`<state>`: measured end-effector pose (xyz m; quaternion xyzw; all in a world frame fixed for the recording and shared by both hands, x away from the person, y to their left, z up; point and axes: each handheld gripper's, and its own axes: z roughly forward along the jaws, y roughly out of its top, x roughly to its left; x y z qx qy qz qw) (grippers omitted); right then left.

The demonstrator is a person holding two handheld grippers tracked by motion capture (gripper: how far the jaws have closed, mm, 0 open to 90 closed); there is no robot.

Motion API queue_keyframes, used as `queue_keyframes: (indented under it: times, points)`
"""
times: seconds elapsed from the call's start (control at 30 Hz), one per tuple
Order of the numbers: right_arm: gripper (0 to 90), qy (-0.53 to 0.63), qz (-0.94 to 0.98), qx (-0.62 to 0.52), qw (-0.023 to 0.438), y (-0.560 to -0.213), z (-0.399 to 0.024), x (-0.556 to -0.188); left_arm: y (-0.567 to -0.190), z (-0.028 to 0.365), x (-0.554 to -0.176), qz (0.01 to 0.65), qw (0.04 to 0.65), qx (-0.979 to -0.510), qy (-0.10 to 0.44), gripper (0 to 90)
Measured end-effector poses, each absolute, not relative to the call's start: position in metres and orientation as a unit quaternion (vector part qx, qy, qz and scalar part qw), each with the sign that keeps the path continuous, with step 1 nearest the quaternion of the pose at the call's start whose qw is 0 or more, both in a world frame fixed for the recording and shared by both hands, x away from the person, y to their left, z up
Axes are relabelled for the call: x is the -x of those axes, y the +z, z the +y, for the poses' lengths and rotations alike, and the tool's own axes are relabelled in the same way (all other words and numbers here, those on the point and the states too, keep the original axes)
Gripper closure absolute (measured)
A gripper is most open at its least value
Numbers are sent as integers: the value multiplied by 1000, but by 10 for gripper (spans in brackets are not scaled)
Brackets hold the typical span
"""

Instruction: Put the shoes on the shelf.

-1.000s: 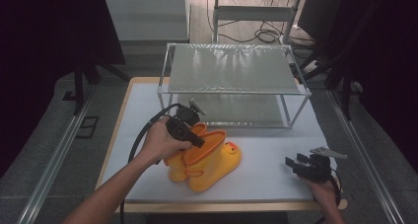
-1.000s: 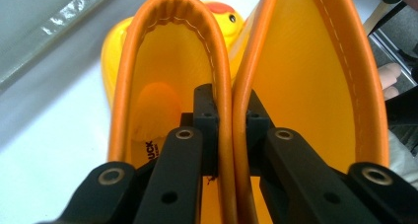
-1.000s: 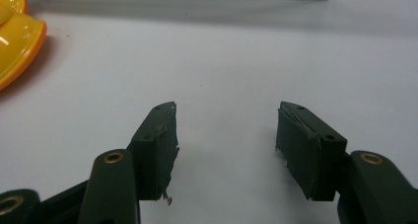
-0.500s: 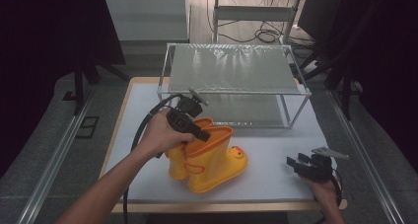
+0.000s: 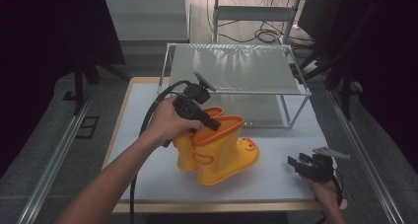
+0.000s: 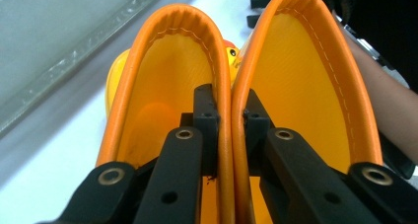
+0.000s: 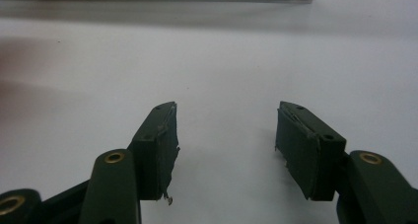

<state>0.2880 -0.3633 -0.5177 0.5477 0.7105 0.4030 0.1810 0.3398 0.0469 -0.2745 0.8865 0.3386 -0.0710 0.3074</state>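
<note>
Standing upright, yellow boots (image 5: 217, 147) point toes right (pinched cuffs).

Black two-jaw bodies with brass-ringed pivots are seen on the left gripper (image 6: 226, 120) and right gripper (image 7: 226, 135), each trailed by a black cable.

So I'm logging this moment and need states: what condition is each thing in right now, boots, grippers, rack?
left gripper: shut on the two boots' touching rims, one jaw inside each shaft.
yellow boots: pinched together as a pair, upright, toes towards the right gripper.
right gripper: open, nothing between its jaws, low over the white table.
wire rack: standing at the table's far side, top shelf bare.
</note>
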Motion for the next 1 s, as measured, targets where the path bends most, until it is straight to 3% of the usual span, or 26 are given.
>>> queue_keyframes:
  times: [1.0]
  points:
    - [413,407,704,-553,180,-518,-367,-290,-207,-5,-349,296,337,-891,-67,821]
